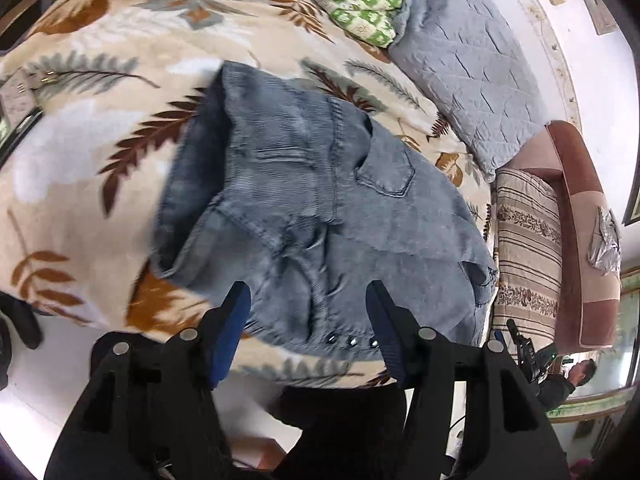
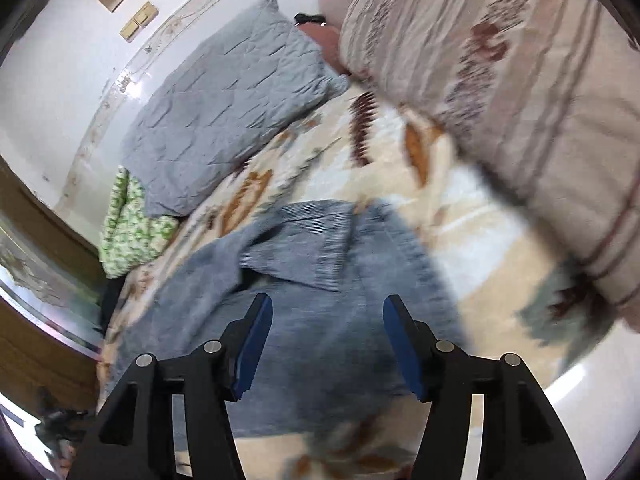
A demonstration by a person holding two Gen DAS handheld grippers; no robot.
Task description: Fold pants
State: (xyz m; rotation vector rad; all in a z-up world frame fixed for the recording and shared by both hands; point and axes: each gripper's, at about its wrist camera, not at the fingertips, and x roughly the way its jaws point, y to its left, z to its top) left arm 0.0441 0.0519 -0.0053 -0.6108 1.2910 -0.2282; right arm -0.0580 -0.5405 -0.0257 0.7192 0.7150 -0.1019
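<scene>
While the pants point(image 1: 320, 208) lay bunched on the leaf-patterned blanket point(image 1: 80, 160) of the bed, near its front edge, they looked only partly folded: the waistband with its row of studs point(image 1: 352, 341) faced the left claw point(image 1: 310, 300), and one layer was doubled loosely over the rest. The chief risk, as I judged it, was a pinch that took only the top layer of denim, so that the lower layers would drag or spill open when lifted; the soft blanket could also be caught along with the cloth. The right wrist view was smeared, which suggested quick motion, and a hurried grab could miss the edge altogether. The grey quilted pillow point(image 1: 472, 68) and the striped bolster point(image 1: 528, 248) sat close on the far side, so a wide sweep might push the pants against them.

The left claw stood wide apart, empty, poised above the waistband without visibly touching it. The right claw point(image 2: 328, 320) was likewise spread wide and held nothing, hovering over the flat blue cloth; whether its tips grazed the fabric could not be told through the blur
</scene>
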